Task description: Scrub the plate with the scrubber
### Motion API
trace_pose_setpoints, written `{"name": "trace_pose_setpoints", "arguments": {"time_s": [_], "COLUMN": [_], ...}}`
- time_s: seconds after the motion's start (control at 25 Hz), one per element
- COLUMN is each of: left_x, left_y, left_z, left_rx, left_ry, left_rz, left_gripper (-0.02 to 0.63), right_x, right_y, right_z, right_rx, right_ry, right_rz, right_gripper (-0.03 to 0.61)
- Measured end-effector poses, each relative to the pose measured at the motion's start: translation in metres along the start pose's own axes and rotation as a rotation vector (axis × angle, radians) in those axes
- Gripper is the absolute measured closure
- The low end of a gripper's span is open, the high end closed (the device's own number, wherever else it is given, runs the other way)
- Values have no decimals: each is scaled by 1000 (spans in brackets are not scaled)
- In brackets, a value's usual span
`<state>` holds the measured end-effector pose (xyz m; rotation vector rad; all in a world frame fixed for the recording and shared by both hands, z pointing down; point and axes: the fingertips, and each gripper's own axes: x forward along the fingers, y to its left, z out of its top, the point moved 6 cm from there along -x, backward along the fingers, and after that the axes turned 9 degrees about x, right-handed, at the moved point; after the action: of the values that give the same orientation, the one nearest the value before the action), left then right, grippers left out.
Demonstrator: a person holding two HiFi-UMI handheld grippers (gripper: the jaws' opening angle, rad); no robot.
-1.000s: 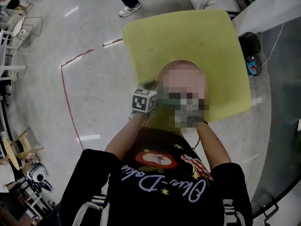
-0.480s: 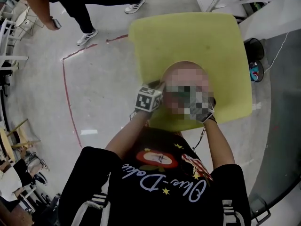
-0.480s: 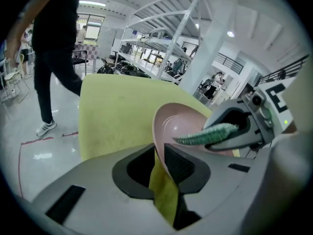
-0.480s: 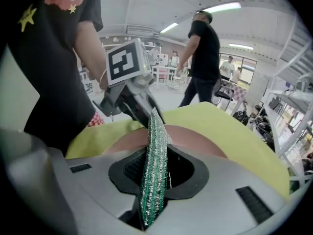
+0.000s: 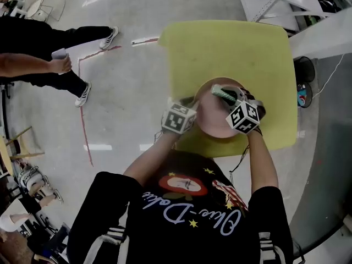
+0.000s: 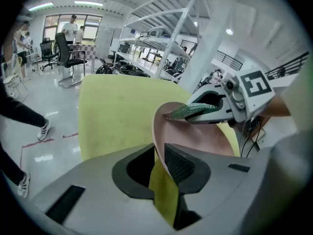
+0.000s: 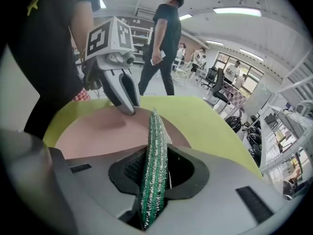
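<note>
Mid-frame, the round pink plate point(image 5: 212, 120) lies on the square yellow table point(image 5: 231, 48) at its lower part, the left gripper point(image 5: 192, 108) at its left rim, the green mesh scrubber point(image 5: 219, 93) in the right gripper point(image 5: 229, 98) over its upper right.

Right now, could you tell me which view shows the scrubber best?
The right gripper view: the scrubber stands large, clamped in the right gripper. The left gripper view shows its end by the plate; the head view, a small sliver.

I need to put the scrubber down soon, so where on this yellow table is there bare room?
The far half of the table, beyond the plate, is bare, as is the strip right of it. The near edge is crowded: left gripper on the plate's rim, right gripper holding the scrubber.
</note>
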<state>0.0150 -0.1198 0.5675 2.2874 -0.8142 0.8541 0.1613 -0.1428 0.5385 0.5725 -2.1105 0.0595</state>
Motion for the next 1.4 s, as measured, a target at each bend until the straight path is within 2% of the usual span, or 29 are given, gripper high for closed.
{"name": "trace_pose_setpoints", "arguments": {"time_s": [0.24,0.44,0.64,1.4], "left_x": [-2,1,2,2], "left_y": [3,7,8,6], "left_z": [0,-3,-1,-2], "left_rx": [1,9,11,19], "left_ry": [3,1,-7,-18], "left_rz": [4,16,16,20], "left_gripper": [557,558,558,558], "right_x": [8,14,17,8], "right_y": [4,9,10,69], "right_z": [-7,-9,-9,-8], "right_rx": [-57,-26,51,49], "right_ry": [28,46,53,44], "right_rz": [37,55,73,140], "right_gripper": [517,517,516,515]}}
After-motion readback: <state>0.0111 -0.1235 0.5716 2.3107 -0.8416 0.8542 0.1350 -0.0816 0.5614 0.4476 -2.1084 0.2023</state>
